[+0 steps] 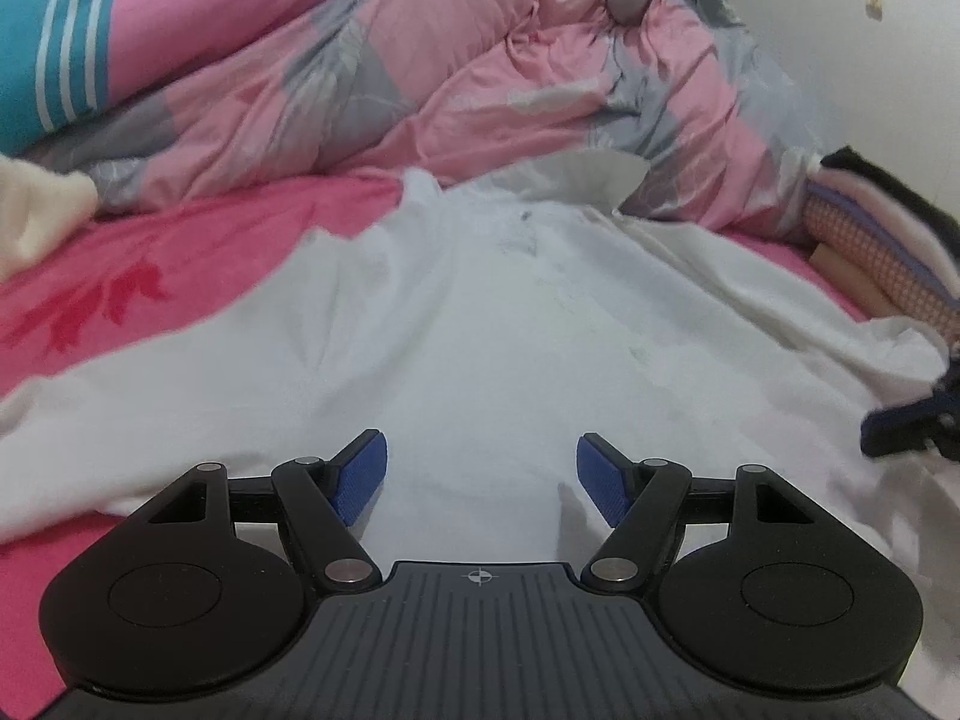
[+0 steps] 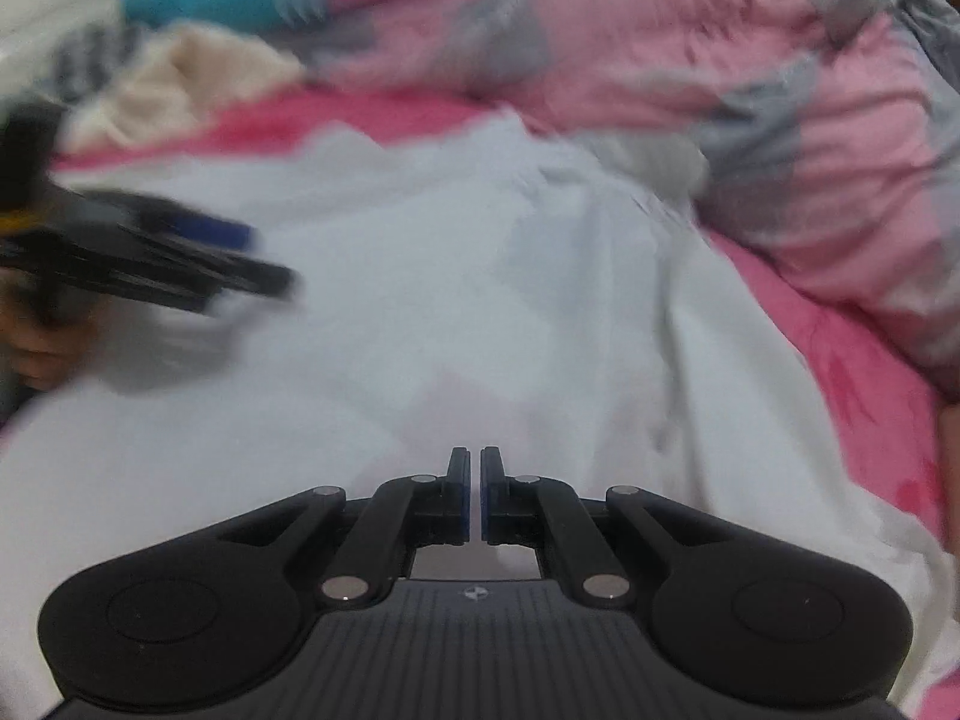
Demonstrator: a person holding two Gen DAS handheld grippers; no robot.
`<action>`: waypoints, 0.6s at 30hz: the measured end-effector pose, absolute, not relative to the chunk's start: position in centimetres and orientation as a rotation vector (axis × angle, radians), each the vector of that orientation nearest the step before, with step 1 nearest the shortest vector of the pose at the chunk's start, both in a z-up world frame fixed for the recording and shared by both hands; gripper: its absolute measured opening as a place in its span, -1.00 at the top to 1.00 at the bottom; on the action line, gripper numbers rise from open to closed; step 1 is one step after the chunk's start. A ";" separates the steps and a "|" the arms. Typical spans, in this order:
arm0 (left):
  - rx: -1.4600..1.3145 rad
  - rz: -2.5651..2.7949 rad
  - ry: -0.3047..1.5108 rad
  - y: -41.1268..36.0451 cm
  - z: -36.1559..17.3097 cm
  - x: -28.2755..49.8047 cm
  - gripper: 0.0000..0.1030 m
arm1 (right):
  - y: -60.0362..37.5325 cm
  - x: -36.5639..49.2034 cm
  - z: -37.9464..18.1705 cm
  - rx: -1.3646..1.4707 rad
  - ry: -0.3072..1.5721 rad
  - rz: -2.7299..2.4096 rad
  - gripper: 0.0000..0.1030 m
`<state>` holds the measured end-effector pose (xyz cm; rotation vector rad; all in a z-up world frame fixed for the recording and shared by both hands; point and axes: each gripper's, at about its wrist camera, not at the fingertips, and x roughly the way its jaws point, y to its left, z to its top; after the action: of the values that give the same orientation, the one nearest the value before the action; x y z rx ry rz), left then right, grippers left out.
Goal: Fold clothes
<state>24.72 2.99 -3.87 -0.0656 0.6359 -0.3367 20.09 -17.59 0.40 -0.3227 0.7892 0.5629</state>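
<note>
The white T-shirt [image 1: 480, 312] lies spread over the pink bed sheet [image 1: 180, 252], collar toward the bunched pink-and-grey quilt [image 1: 480, 60] at the far side, and I judge it is laid flat like this so its edges can be picked up and brought over; whether any fold is already in it I cannot tell, since the cloth shows only loose wrinkles. My left gripper [image 1: 480, 480] hangs low over the near part of the shirt with its jaws spread wide and nothing between them, a stance that fits either reaching for a pinch or having let go. My right gripper [image 2: 473, 495] sits over the cloth with its jaws drawn almost together, only a thin slit left; no fabric shows in that slit. The left wrist view gives the sharper look: the collar, a faint print on the chest, a teal striped garment [image 1: 60, 42] and stacked fabrics at the right edge. The right wrist view, blurred, adds a cream garment [image 2: 180, 84] beyond the shirt, and my left tool seen from the side with the hand [image 2: 42, 354] that holds it.
</note>
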 end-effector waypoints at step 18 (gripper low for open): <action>0.016 -0.469 0.814 5.4 -0.2 7.8 -0.37 | -24.6 8.1 0.0 -0.120 0.759 0.704 0.93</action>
<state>7.85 5.43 -0.22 0.0165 0.8144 -0.4691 8.09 -24.59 0.01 -0.1198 0.7586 0.7042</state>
